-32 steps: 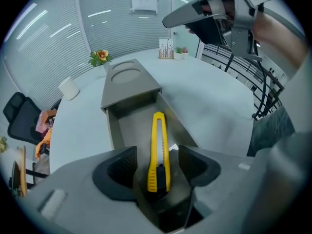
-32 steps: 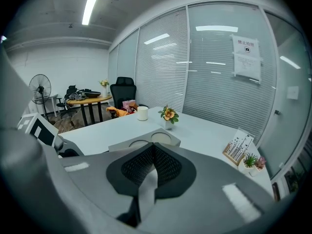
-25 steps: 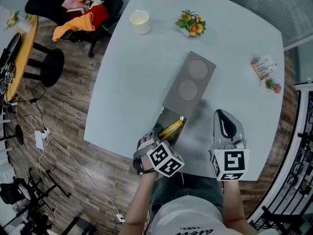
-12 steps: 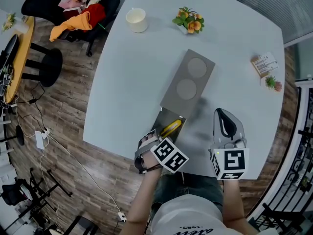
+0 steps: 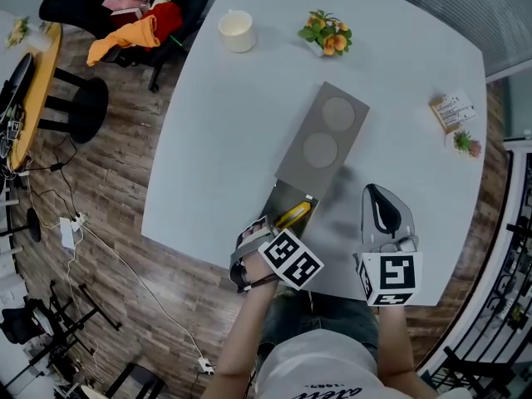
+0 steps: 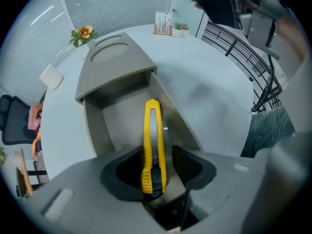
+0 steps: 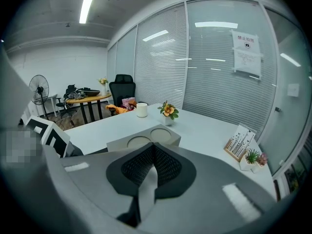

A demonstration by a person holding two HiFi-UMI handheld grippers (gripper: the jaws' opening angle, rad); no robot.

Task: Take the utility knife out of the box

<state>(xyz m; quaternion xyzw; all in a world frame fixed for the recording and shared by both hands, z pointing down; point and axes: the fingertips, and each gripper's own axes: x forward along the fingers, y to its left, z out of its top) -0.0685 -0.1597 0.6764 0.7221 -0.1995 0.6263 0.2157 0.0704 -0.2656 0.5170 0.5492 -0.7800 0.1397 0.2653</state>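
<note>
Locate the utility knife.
Left gripper view: the knife lies in the open box, its near end between the jaws of the left gripper.

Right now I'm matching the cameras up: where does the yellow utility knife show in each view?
Head view: utility knife at lower centre, in the open end of the grey box.
Left gripper view: centre, near end between the left gripper's parted jaws.
Right gripper view: not in it.
Shared landmark: the grey box.

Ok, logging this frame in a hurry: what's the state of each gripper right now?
Left gripper: open, jaws either side of the utility knife, not clamped on it.
Right gripper: shut, holding nothing.
</note>
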